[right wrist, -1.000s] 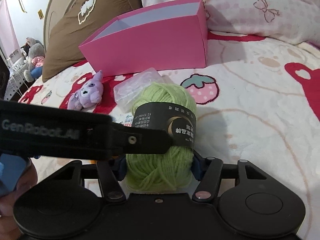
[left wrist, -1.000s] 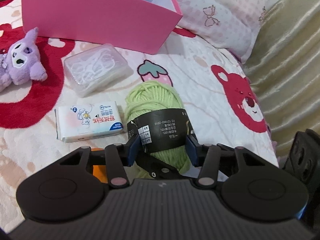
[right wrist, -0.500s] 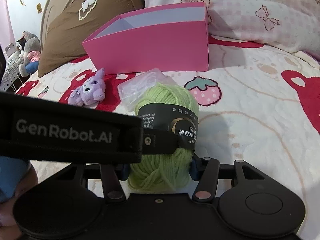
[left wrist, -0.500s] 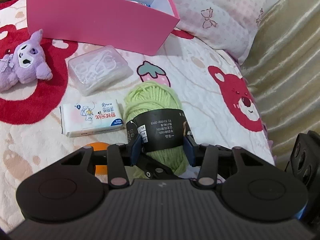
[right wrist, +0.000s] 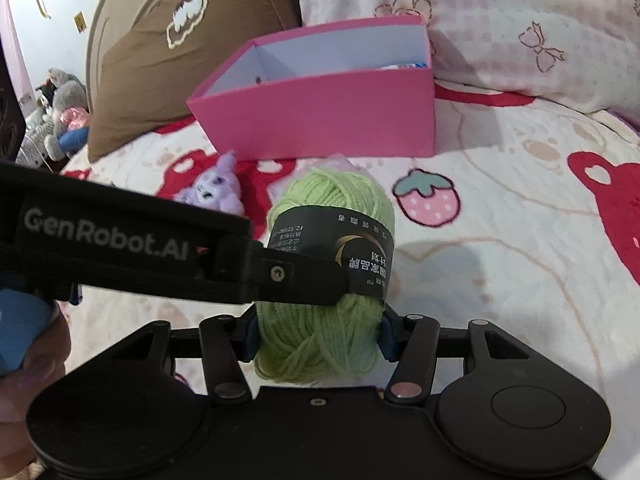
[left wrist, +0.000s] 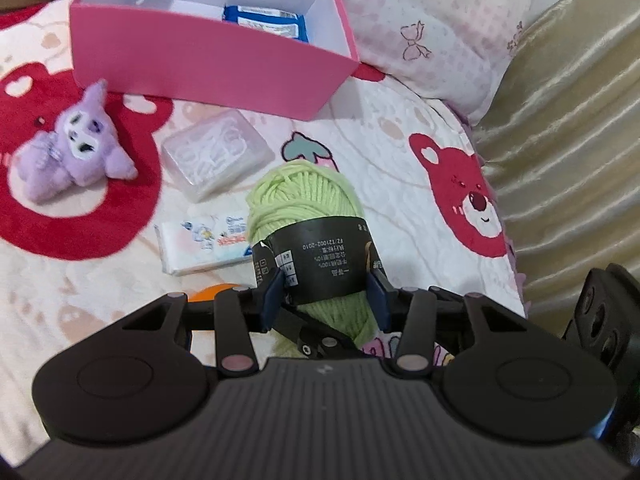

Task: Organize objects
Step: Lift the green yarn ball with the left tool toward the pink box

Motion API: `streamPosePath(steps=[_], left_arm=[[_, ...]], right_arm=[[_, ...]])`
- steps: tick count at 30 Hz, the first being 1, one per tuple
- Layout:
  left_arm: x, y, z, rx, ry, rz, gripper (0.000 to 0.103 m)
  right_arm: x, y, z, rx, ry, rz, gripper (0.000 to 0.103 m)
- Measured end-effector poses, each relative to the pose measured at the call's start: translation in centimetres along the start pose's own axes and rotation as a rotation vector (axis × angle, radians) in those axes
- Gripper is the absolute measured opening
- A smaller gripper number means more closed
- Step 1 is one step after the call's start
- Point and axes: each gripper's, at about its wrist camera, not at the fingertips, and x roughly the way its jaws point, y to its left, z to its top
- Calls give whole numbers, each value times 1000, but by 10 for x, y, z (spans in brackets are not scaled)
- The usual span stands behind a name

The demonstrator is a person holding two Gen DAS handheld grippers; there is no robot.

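A green yarn ball with a black paper band is held by both grippers above the bedspread. My left gripper is shut on its banded middle. My right gripper is shut on its lower end; the yarn fills the middle of the right wrist view, with the left gripper's black arm crossing in front of it. The open pink box stands behind and holds blue packets; it also shows in the right wrist view.
On the bedspread lie a purple plush toy, a clear plastic case, a tissue pack and an orange object partly hidden. A pink pillow and brown cushion are behind; a beige curtain is right.
Both grippers have lifted the yarn ball off the bedspread and carried it higher, toward the pink box; the box's inside now shows in the left wrist view.
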Motion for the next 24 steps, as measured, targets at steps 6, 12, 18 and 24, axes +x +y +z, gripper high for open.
streamPosePath(steps=[6, 12, 18, 24], left_arm=[[-16, 1, 6, -7, 27, 36, 44], [-30, 3, 10, -12, 41, 47, 44], [-45, 7, 15, -27, 46, 48, 43], [-68, 10, 23, -27, 16, 57, 43]], right_arm=[[-1, 8, 11, 56, 51, 58, 60], [-5, 18, 18, 68, 80, 73, 60], [-10, 29, 29, 72, 123, 72, 60], [-17, 43, 43, 51, 125, 98, 60]])
